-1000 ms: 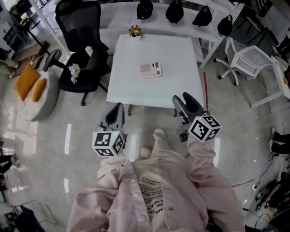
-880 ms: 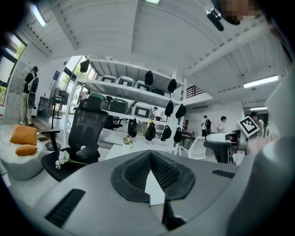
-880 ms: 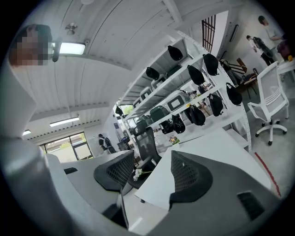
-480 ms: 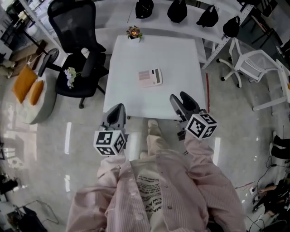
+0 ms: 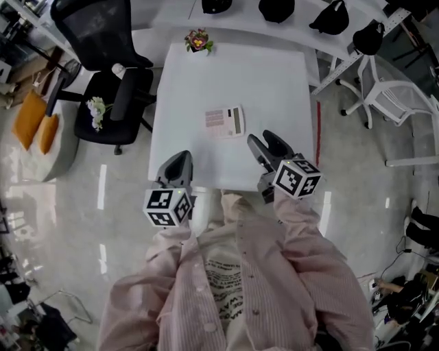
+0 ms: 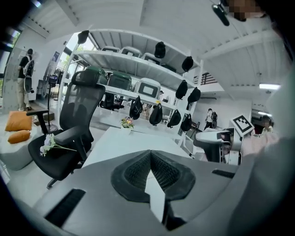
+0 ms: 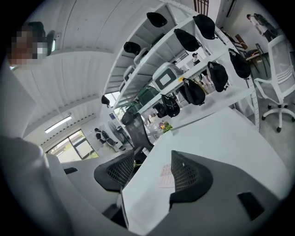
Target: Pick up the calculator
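The calculator (image 5: 224, 121) lies flat on the white table (image 5: 233, 75), somewhat nearer the person's side than the middle; it is pale pink with a lighter strip along its right end, and nothing touches it.

The right gripper (image 5: 264, 142) hangs over the near part of the table, just to the near right of the calculator and apart from it. Its jaws stand wide open and hold nothing; in the right gripper view (image 7: 152, 168) the calculator (image 7: 167, 176) shows in the gap between the two ribbed pads (image 7: 184, 170), lying on the tabletop farther ahead.

The left gripper (image 5: 178, 162) is over the table's near-left edge, off to the near left of the calculator. In its own view (image 6: 150, 153) the jaws meet at the tips, closed on nothing, and only a thin wedge of white tabletop shows below the point where they touch.

A small pot of flowers (image 5: 197, 40) stands at the far edge of the table. A black office chair (image 5: 110, 62) is at the table's left, with a sprig of white flowers (image 5: 95, 108) on its seat, and orange cushions (image 5: 38, 123) lie farther left. A white shelf (image 5: 240, 19) runs along the far side and bears dark rounded items (image 5: 276, 8) — what they are I cannot tell. A white chair (image 5: 401, 103) stands to the right.
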Demonstrator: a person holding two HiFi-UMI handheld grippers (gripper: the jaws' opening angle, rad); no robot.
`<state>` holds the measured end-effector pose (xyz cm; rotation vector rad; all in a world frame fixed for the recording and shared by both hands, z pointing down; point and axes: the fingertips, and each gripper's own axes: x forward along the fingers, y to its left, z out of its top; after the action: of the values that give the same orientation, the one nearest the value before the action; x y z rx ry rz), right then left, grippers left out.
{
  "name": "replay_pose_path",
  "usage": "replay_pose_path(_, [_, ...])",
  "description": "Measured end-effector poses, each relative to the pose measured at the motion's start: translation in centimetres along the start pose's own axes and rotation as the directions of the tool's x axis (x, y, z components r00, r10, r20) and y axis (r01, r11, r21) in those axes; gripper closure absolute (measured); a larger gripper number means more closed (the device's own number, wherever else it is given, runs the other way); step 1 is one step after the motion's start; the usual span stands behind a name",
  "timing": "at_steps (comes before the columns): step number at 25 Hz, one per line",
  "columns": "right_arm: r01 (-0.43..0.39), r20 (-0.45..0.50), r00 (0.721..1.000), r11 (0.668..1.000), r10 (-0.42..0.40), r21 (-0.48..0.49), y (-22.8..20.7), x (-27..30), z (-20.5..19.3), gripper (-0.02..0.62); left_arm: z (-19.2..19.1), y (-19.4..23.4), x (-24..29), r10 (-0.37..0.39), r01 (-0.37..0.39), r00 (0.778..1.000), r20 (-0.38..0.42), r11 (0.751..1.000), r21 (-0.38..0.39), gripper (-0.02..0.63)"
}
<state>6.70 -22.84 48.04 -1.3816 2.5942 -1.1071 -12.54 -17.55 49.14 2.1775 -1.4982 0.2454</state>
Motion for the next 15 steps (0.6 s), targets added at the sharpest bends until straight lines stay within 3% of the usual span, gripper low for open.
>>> replay_pose_path(15, [0.01, -0.215, 0.977, 0.995, 0.012, 0.099, -7.4, 9.3, -2.9, 0.371, -2.9, 3.2, 8.5, 0.075, -0.088, 0.99, -0.123, 0.991, -0.102, 0.606])
